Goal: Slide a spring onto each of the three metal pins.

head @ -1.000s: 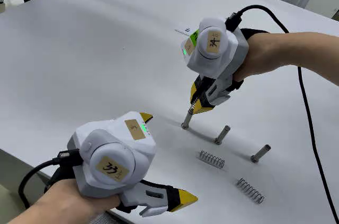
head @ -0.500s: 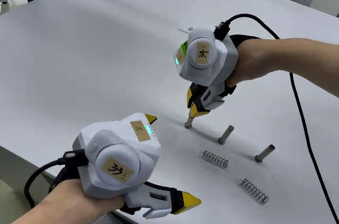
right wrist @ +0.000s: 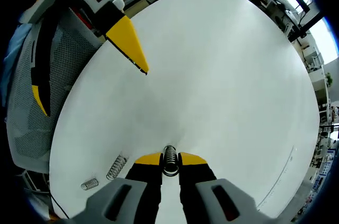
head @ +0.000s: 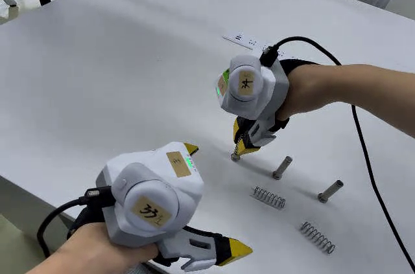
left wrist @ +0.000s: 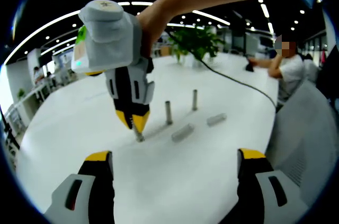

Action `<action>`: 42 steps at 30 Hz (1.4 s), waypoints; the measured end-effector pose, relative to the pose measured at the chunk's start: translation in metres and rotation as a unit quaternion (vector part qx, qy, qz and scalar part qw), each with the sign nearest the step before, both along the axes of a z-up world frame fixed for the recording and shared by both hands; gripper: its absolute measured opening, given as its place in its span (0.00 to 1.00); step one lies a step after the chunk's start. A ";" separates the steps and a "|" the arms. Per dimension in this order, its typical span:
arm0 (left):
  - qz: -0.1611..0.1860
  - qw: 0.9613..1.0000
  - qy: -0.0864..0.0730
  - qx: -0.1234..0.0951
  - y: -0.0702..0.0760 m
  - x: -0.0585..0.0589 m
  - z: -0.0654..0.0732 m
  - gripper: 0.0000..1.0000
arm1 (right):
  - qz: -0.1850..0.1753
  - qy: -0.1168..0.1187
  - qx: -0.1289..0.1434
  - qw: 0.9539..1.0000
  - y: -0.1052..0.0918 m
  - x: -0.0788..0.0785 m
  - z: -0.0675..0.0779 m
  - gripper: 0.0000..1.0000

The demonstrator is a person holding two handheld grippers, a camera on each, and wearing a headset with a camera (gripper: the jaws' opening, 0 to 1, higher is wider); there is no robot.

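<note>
Metal spring in right hand-held gripper

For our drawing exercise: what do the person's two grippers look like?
The left gripper and right gripper have rounded white bodies, tan handwritten labels, black jaws with yellow tips, and black cables. A black band is worn at the right wrist.

Fingers of the right gripper pinch a spring.
</note>
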State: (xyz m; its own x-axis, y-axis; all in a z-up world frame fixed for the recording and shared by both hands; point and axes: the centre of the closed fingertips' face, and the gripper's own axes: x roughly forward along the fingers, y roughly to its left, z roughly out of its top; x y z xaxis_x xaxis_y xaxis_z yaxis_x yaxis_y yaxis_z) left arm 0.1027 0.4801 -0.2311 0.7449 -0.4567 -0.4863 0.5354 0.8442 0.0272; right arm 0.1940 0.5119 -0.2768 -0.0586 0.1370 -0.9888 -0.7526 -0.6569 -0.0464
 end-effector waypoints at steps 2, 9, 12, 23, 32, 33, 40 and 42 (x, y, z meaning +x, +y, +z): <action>0.000 1.000 0.000 0.000 0.000 0.000 0.000 0.98 | -0.001 -0.001 0.000 1.000 -0.001 0.000 -0.002 0.13; 0.000 1.000 0.000 0.000 -0.001 0.000 0.000 0.98 | -0.004 0.000 0.001 1.000 -0.001 -0.001 -0.006 0.13; 0.001 1.000 0.000 -0.001 0.000 0.001 0.000 0.98 | -0.003 -0.002 0.003 1.000 -0.002 -0.001 -0.009 0.13; 0.004 1.000 -0.001 -0.002 0.001 0.001 0.000 0.98 | -0.008 -0.001 0.006 1.000 -0.003 -0.001 -0.013 0.13; 0.004 1.000 -0.001 -0.003 0.001 0.001 0.000 0.98 | -0.033 0.011 0.026 0.999 -0.002 0.003 -0.014 0.32; 0.003 1.000 -0.001 -0.003 0.001 0.001 0.000 0.98 | -0.034 0.011 0.029 0.999 -0.002 0.004 -0.014 0.40; 0.000 1.000 0.000 -0.003 0.000 0.000 0.000 0.98 | -0.070 0.018 0.069 0.995 0.003 0.011 -0.007 0.84; -0.002 1.000 -0.001 -0.003 0.000 0.000 0.000 0.98 | -0.085 0.020 0.079 0.993 0.003 0.014 -0.004 0.91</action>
